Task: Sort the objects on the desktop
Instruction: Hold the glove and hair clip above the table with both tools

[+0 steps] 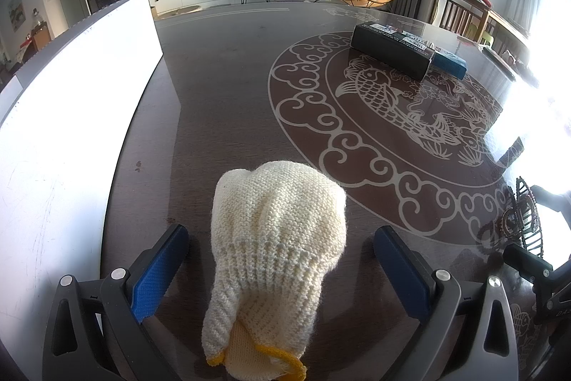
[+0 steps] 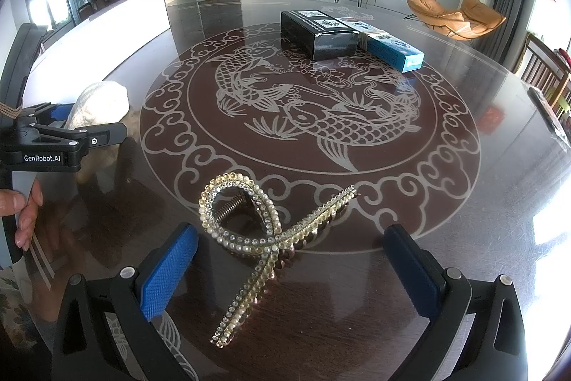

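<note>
Left gripper [image 1: 282, 259] spread wide around a cream knitted glove [image 1: 274, 249], not touching. Right gripper [image 2: 291, 259] also spread, around a curved pearl-and-rhinestone hair clip [image 2: 257, 238] on the glossy table [image 2: 464, 202]. "GenRobot.AI" printed on the left gripper.

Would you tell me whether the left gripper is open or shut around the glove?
Open. The left gripper straddles the glove, but both blue pads stand apart from the knit, with dark table showing between.

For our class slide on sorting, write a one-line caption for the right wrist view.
Open right claw straddles a rhinestone-and-pearl looped hair clip on the glossy dark fish-patterned table.
</note>
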`<state>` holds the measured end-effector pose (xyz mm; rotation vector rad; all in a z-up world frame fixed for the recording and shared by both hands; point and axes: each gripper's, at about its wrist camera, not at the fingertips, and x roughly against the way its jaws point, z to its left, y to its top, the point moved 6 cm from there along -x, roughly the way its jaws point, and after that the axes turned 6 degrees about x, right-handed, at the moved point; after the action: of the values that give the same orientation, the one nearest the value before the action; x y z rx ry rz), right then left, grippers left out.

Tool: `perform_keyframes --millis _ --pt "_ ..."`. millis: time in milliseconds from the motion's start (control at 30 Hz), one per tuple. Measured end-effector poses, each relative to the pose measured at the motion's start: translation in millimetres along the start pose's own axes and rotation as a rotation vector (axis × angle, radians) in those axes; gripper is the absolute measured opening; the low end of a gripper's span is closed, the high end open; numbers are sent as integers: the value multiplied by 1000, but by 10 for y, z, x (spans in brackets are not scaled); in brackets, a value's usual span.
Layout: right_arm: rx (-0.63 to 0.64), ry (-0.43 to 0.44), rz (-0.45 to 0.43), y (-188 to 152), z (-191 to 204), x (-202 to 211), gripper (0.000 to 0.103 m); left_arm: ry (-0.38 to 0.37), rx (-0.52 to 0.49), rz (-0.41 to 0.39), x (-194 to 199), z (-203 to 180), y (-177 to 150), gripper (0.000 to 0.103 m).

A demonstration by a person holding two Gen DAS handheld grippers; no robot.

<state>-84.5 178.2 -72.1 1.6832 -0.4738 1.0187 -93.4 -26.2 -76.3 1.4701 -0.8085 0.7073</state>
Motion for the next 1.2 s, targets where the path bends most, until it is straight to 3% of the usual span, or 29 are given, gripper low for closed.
perform_keyframes --millis 1067,1200 --pt "-1 0 0 3 4 1 103 0 0 1 -1 -1 2 103" --pt "2 10 6 4 7 3 103 -3 -17 32 -12 -13 10 103"
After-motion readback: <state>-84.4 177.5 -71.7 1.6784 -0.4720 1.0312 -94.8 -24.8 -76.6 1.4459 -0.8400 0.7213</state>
